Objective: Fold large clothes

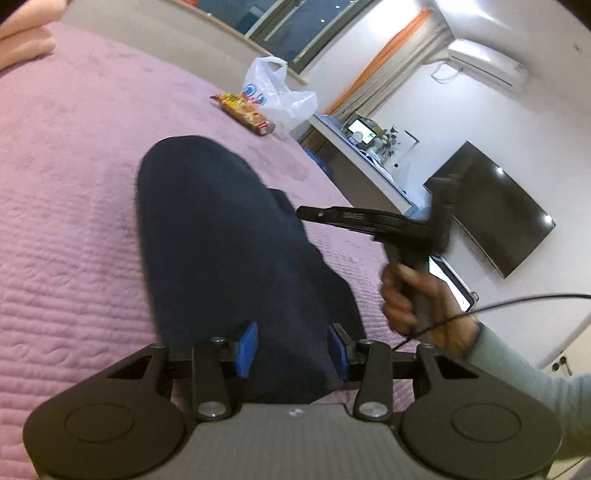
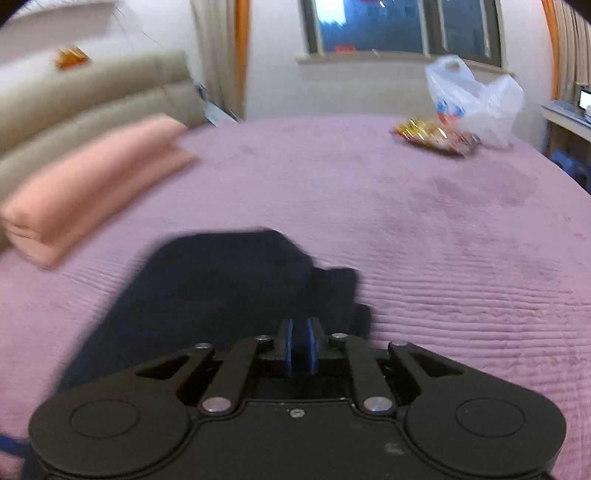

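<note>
**A:** Where is the garment lying for you?

**B:** Your dark navy garment [image 1: 236, 251] is lying on the pink quilted bedspread [image 1: 74, 221], stretched out away from your left gripper [image 1: 291, 350]. Its near end is running between your blue pads [image 1: 247, 349], and your jaws are standing apart around the cloth, not pinching it.

**A:** And my other side?

**B:** Your right gripper [image 2: 301, 350] is sitting over the garment's near edge [image 2: 221, 288], with the jaws brought together. The frame is blurring, so I cannot tell whether any cloth is caught between them. From the left wrist view, your right hand [image 1: 417, 295] is gripping that tool's handle just beside the garment's right edge, with a cable trailing off it.

**A:** What else is lying around the garment?

**B:** A snack packet [image 2: 436, 138] and a white plastic bag [image 2: 476, 99] are sitting together, well beyond the garment, near the window [image 2: 399, 26]. A folded peach blanket [image 2: 92, 181] is lying off the garment's left side, against the beige headboard [image 2: 92, 92]. A dark television [image 1: 491, 206] is hanging on the wall past your right hand.
</note>
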The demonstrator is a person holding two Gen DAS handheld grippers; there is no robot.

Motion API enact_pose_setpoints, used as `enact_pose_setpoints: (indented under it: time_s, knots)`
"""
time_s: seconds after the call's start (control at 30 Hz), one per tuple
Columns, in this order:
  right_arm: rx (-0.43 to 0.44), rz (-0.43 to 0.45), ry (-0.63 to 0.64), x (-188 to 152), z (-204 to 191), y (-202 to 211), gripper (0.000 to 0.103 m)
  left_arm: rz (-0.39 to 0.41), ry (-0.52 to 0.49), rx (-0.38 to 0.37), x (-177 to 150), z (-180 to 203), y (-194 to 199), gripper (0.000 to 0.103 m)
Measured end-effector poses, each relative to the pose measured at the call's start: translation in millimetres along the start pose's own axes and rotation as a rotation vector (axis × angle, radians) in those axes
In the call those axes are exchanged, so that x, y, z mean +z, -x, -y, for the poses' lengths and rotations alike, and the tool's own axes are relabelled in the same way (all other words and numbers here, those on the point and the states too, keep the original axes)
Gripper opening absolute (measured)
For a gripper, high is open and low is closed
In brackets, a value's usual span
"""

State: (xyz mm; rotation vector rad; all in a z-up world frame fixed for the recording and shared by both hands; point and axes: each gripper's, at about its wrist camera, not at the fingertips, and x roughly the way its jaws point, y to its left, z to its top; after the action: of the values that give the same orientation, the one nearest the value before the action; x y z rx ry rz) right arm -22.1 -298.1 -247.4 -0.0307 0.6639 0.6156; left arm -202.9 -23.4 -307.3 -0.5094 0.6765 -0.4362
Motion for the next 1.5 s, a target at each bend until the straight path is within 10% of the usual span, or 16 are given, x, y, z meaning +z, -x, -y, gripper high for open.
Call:
enact_pose_setpoints:
  time_s: [0.17,0.43,0.5,0.6,0.73,1.03,1.5]
  knots:
    - [-0.035,-0.155,0.050,-33.7,-51.0,7.7,0.013,-0.082,-0.208,0.252,-7.0,49.9,-17.8,0.038]
    - [-0.052,-0.288,-0.325,-74.6,-17.3,68.0,0.021,-0.124,-0.154,0.426,-23.5,83.0,15.3,0.037]
    - [-0.021,-0.252,-0.363,-74.1,-17.4,97.0,0.022,-0.102,-0.146,0.463,-23.4,100.5,29.4,0.038]
    - [-0.075,-0.186,-0.324,-65.9,-34.0,141.3,0.063,-0.040,-0.153,0.504,-14.5,132.7,52.6,0.045]
    - [0.003,-0.092,-0.253,-41.9,-65.4,205.8,0.074,0.068,-0.228,0.587,7.3,188.4,85.5,0.046]
    - [-0.045,0.188,-0.064,2.1,-134.5,305.3,0.082,0.391,-0.270,0.610,37.1,301.2,175.9,0.096]
    - [-0.160,-0.043,-0.123,-29.2,-129.5,260.6,0.084,0.223,-0.171,0.748,7.8,267.0,152.3,0.099]
